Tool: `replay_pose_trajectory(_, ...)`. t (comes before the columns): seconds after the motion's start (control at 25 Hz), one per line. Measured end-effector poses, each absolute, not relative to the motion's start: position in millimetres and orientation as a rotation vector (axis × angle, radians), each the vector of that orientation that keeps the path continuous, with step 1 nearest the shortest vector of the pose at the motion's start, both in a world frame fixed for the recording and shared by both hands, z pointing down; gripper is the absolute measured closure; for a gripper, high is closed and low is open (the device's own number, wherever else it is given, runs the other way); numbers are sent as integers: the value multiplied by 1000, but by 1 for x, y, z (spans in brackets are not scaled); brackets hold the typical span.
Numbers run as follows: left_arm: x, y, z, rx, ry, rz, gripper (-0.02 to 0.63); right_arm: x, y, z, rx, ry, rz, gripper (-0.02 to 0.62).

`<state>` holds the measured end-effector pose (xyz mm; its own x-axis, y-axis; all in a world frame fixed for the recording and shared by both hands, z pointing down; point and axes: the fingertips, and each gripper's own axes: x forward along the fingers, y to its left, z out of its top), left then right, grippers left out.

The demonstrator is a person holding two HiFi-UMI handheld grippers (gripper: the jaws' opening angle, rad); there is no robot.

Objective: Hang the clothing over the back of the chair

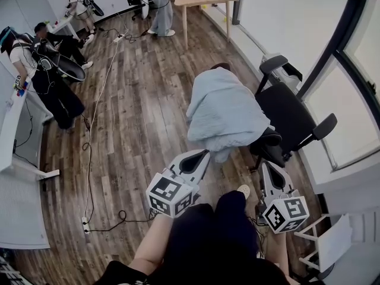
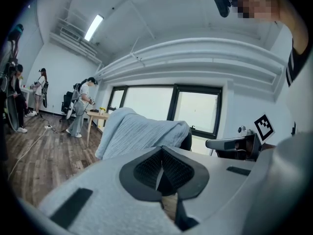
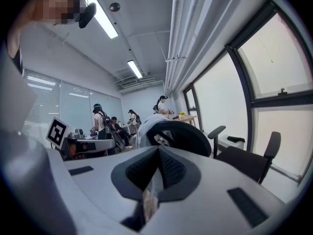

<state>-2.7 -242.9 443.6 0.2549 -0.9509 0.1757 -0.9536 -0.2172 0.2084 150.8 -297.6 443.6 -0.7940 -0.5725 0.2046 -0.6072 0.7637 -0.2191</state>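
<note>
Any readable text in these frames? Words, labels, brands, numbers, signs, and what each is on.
No readable text in any view.
Square markers on the left cube and the right cube: black-and-white patterns only, no letters or digits.
Clothing and chair: no print or label visible.
Anything farther back in the room: too small to tell.

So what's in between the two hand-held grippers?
In the head view, the person's dark-trousered leg and pale shoe lie between the left hand-held gripper and the right hand-held gripper, above wooden floor.
</note>
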Motion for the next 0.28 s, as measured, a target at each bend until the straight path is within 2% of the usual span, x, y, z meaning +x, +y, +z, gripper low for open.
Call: replay_pose_trajectory(0.28,-4,-246,442,2264,-1749,9,598,147,-300,444,919,-2835,436,595)
